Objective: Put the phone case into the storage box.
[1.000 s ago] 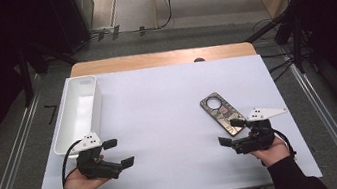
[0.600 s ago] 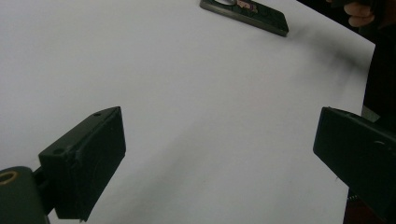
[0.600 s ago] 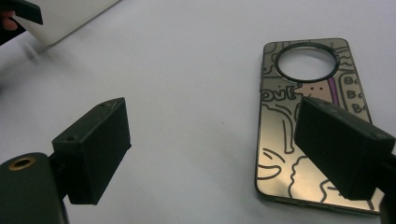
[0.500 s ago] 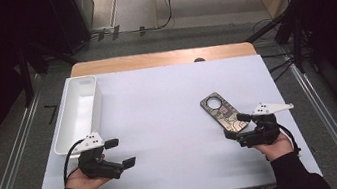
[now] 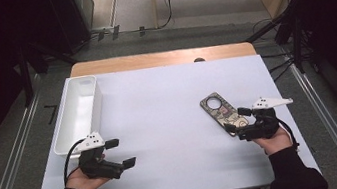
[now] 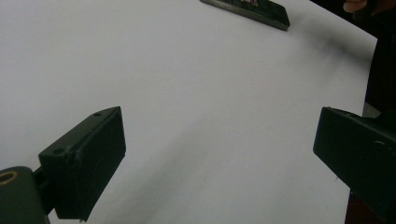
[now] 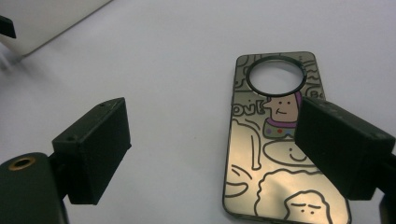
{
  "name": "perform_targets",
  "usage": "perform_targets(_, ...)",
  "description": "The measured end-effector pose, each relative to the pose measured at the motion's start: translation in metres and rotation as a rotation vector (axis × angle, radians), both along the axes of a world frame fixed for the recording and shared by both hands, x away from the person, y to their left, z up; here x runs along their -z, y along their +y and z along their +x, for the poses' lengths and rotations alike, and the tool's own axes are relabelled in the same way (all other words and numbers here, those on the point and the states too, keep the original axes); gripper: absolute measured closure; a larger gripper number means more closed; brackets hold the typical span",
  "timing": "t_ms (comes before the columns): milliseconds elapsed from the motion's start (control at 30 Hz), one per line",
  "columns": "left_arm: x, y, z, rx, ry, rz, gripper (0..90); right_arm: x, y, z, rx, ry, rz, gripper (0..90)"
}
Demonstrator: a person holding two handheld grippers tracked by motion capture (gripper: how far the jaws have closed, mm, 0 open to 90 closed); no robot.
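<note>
A phone case [image 5: 219, 110] with cartoon drawings and a round camera hole lies flat on the white table, right of the middle. My right gripper [image 5: 237, 120] stands open at its near end. In the right gripper view the case [image 7: 273, 140] runs up from the bottom, and the right-hand jaw hangs over its right edge while the other jaw is over bare table; the right gripper [image 7: 215, 119] touches nothing. My left gripper [image 5: 120, 153] is open near the front left, over bare table. In the left gripper view the left gripper [image 6: 219, 140] holds nothing, and the case [image 6: 254, 8] lies far off.
A long white tray [image 5: 78, 113] stands along the table's left edge, with nothing seen in it; its wall [image 7: 46, 18] also shows in the right gripper view. A wooden strip [image 5: 161, 58] runs along the table's far edge. Dark stands and cables flank the table.
My right gripper has moved forward and left, up to the near end of the phone case. The left gripper has hardly moved.
</note>
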State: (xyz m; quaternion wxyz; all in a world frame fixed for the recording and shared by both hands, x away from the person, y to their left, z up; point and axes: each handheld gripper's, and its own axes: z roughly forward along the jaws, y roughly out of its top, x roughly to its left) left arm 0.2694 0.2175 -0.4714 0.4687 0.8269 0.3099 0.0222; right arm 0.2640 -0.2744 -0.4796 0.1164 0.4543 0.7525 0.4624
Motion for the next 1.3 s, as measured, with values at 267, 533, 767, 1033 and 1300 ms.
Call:
perform_targets(267, 0.0, 0.0, 0.0, 0.007, -0.001, 0.01, 1.9, -0.003, 0.0, 0.011, 0.009, 0.006, -0.015, 9.7)
perform_targets(533, 0.0, 0.0, 0.0, 0.003, -0.001, 0.006, 1.9, -0.007, -0.001, 0.022, 0.025, -0.003, -0.023, 9.7)
perform_targets(767, 0.001, 0.0, 0.0, 0.003, -0.002, 0.014, 1.9, -0.009, -0.001, 0.029, 0.036, 0.002, -0.03, 9.7)
perform_targets(1033, 0.001, 0.0, 0.0, -0.001, 0.001, 0.019, 1.9, -0.012, -0.003, 0.039, 0.046, -0.001, -0.044, 9.7)
perform_targets(1300, 0.001, 0.001, 0.001, -0.013, 0.003, 0.017, 1.9, -0.013, -0.003, 0.046, 0.065, -0.03, -0.054, 9.6)
